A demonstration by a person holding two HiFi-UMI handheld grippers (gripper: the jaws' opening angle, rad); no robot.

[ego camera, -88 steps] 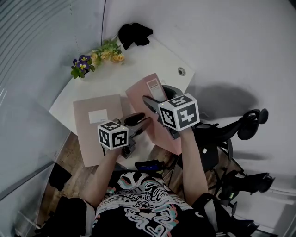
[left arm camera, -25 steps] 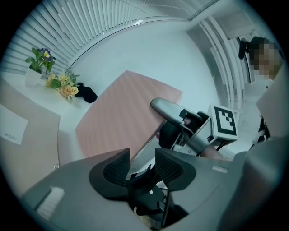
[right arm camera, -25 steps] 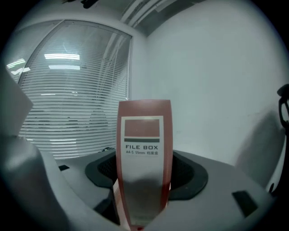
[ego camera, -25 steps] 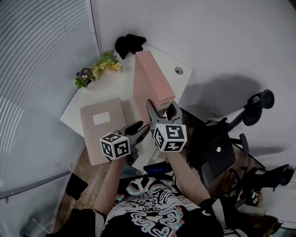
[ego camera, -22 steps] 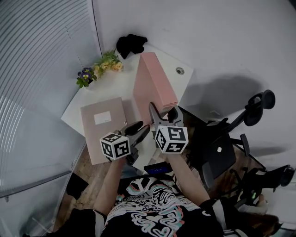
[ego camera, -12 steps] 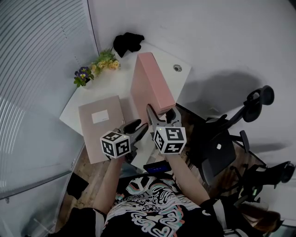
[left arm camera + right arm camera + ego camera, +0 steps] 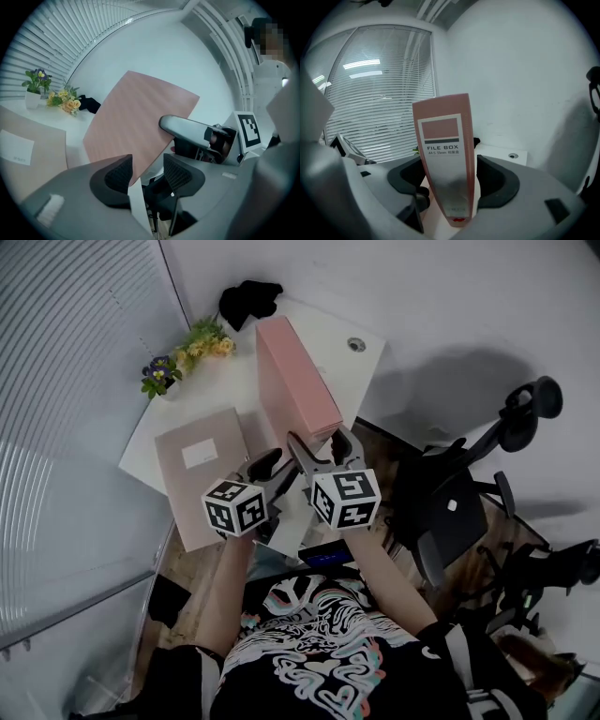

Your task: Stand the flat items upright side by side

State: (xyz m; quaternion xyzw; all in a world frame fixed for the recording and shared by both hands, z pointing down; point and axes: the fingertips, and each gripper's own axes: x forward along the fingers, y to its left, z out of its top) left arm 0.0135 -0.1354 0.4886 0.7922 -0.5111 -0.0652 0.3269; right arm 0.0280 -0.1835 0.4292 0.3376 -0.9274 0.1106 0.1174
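Pink file box (image 7: 295, 381) upright on desk (image 7: 236, 395) | right claw (image 7: 317, 435) astride | contents hidden

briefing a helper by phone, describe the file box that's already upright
On the white corner desk by the blinds, right of the flowers, stands a pink file box, its spine between the right gripper's jaws. The other box lies flat beside it.

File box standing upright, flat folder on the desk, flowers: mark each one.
file box (image 7: 443, 154), right gripper view, on its labelled spine.
folder (image 7: 192, 493), head view, on the cover below its white label.
flowers (image 7: 204, 339), head view, on the yellow blooms.
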